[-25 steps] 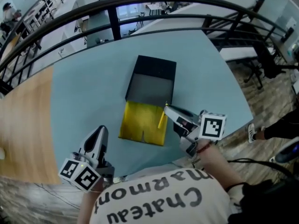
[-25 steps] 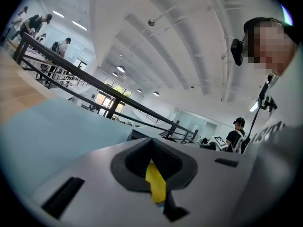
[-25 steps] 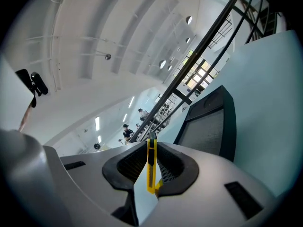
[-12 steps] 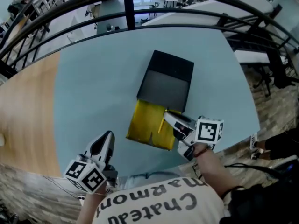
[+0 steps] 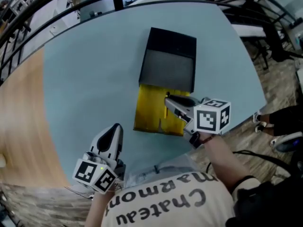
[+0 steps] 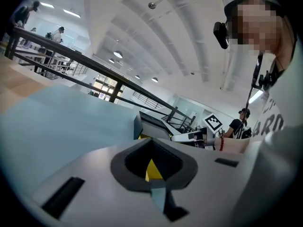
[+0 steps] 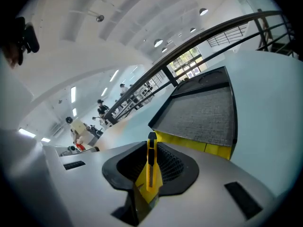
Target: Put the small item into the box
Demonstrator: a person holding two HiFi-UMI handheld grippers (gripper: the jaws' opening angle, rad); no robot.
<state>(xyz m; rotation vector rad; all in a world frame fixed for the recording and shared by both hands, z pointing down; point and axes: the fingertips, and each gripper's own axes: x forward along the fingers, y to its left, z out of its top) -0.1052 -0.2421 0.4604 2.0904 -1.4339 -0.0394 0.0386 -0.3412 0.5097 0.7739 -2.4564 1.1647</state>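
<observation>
Table: a pale blue top [image 5: 90,79] with a wooden strip [image 5: 23,122] along its left side; a dark railing [image 7: 203,37] curves past the far edge.
Box: a black box [image 5: 168,70] lies open in the middle of the blue top, lined with grey and with nothing in it.
Flap: a yellow flap [image 5: 149,110] folds out flat from the box's near edge toward the person.
Small item: a yellow utility knife [image 7: 150,162] with a black slider. It is not in the box; it stands on edge between the right gripper's jaws, its tip pointing toward the grey lining.
Right gripper: the right gripper [image 5: 170,102] sits over the right part of the flap, just short of the box's near edge. Its jaws pinch the knife from both sides. Whether it touches the flap cannot be told.
Left gripper: the left gripper [image 5: 115,129] hovers low over bare table, left of the flap and well apart from the box. Its jaws are drawn together with only a thin slit between them, and nothing is in it.
Marker cubes: one [image 5: 212,116] rides behind the right jaws, another [image 5: 94,174] behind the left.
Person: a lettered pale shirt [image 5: 161,202] fills the bottom of the head view.
</observation>
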